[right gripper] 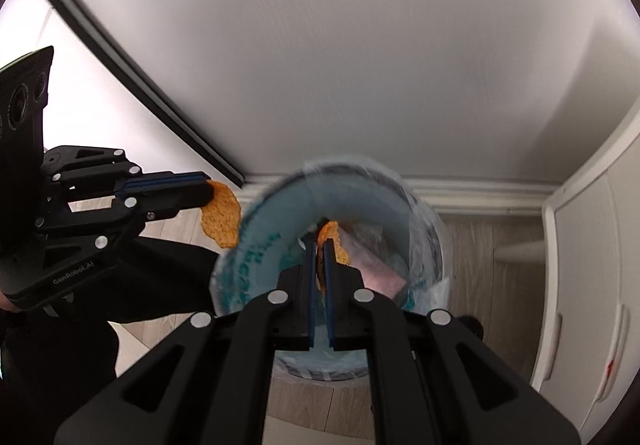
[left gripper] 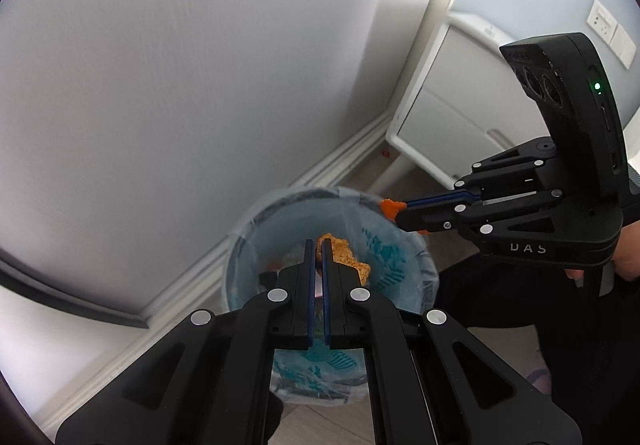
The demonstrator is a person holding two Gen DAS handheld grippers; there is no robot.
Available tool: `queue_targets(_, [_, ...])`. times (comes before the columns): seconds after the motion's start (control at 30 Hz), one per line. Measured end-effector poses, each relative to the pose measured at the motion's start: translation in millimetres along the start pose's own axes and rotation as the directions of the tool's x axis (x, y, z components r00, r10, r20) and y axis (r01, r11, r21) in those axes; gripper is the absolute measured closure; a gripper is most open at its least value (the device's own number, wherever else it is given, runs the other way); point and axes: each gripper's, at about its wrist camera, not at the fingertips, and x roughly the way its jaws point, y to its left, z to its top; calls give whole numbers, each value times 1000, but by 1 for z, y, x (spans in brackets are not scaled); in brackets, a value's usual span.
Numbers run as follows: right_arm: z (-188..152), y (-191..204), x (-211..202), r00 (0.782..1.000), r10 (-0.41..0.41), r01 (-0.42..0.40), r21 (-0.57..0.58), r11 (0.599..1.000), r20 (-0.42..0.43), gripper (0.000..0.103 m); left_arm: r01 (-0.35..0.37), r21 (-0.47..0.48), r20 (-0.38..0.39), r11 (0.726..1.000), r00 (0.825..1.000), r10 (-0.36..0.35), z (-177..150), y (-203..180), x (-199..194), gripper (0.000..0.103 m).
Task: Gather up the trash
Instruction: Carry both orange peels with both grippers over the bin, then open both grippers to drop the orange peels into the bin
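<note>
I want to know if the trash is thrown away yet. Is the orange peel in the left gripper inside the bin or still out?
Out. The left gripper pinches the orange peel beside the bin.

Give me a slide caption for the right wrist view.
Both hand-held grippers, right and left, each clamp an orange peel piece near the lined trash bin.

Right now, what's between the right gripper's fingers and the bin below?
An orange peel, pinched in the shut right gripper. Beyond it, only air down to the bag-lined bin, shown in the right wrist view. The left gripper grips another peel.
</note>
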Motion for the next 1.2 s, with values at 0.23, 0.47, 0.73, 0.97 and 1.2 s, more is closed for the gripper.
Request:
queue_targets(0.23, [-3, -12, 43, 996, 11, -12, -3, 1000, -94, 97, 26, -16, -90, 1000, 996, -27, -8, 11, 51, 101])
queue_targets(0.47, [2, -25, 78, 989, 21, -20, 6, 1000, -149, 97, 51, -23, -145, 998, 988, -54, -19, 19, 87, 101])
queue_targets(0.73, [-3, -28, 100, 982, 4, -9, -26, 1000, -189, 97, 54, -11, -183, 999, 982, -55, -30, 26, 100, 101])
queue_targets(0.97, [-6, -21, 96, 984, -49, 37, -73, 997, -173, 97, 19, 1, -169, 1000, 985, -19, -31, 24, 94, 62])
queue_targets(1.2, [-5, -20, 72, 988, -112, 104, -76, 992, -107, 15, -2, 24, -134, 1000, 991, 5, -33, 21, 77, 15])
